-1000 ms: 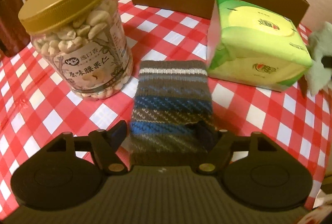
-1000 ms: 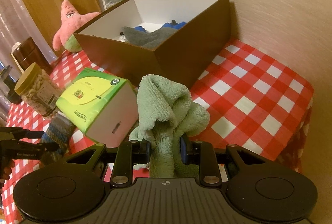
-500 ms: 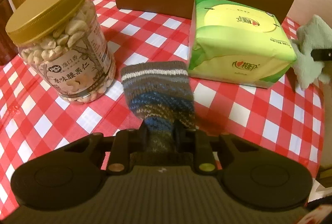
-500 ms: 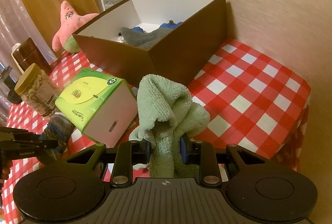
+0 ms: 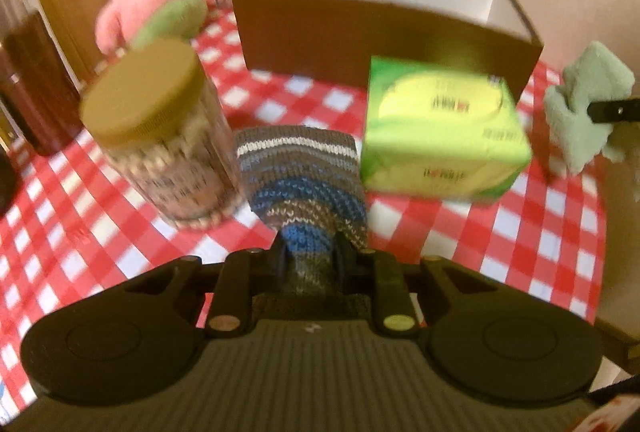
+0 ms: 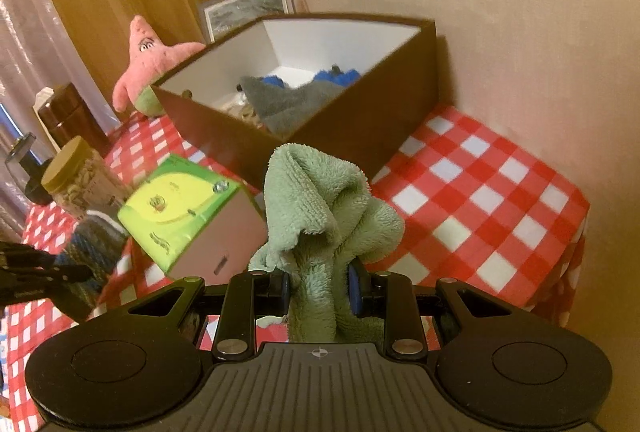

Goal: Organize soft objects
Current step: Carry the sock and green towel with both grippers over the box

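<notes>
Left fingers (image 5: 280, 252) clamped tight on the striped knit sock (image 5: 300, 172), jaws just closed around it, sock fanning out ahead of the tips, nut jar (image 5: 160, 136) left of them, tissue pack (image 5: 444, 136) right. Right fingers (image 6: 280, 286) pinching the green towel (image 6: 324, 216), bunched above the tips, brown box (image 6: 320, 112) beyond.

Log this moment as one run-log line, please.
left gripper: shut on knit sock | right gripper: shut on green towel | brown box: open, partly filled
</notes>
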A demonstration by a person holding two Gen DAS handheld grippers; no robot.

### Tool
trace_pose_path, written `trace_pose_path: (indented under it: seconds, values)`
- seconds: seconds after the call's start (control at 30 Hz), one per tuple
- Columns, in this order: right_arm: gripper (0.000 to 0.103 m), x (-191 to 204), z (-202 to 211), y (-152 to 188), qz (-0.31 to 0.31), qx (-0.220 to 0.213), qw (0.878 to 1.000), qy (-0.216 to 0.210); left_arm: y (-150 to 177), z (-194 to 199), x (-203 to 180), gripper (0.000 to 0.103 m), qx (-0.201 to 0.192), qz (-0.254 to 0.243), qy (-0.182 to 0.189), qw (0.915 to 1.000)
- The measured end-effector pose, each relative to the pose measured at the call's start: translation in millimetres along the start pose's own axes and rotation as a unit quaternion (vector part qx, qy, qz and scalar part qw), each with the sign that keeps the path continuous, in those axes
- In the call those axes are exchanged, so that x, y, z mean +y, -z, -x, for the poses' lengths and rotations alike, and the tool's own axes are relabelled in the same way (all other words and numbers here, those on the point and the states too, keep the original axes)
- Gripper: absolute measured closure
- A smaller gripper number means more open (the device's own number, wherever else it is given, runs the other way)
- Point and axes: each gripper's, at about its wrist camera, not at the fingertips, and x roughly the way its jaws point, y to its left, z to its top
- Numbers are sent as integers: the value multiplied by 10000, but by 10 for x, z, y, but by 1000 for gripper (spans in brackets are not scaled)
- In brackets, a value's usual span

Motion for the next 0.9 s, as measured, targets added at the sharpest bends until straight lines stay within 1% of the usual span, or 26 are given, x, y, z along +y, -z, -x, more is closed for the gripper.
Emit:
trace_pose_path:
  seconds: [0.17,0.3,0.4,0.5,0.63,0.77,0.9]
  values:
    - [76,-2,158,-212,125,-311,9994,-78,-293,260,38,83,-520,-53,-197,9984]
    - [76,7,248,-428,266,-550,9980,-137,-559,371,54,83,-870,-120,-282,9957]
    - [76,38,276,-617,405,-739,9962,-195,-845,359,35,83,-1081,-207,-323,9934]
    - [76,48,217,-847,493,-906,9943,-287,-1164,286,-11,83,-1281,-254,-308,9910]
    - [76,95,3,-1162,604,-977,9927,-355,-1603,122,-104,83,-1419,-287,-124,9894]
    - [76,157,-254,-1401,632,-973,9927,-330,-1950,-120,-265,83,-1420,-347,65,9892]
    - [76,205,-497,-1533,591,-885,9936,-384,-2211,-426,-398,83,-1294,-389,274,9905]
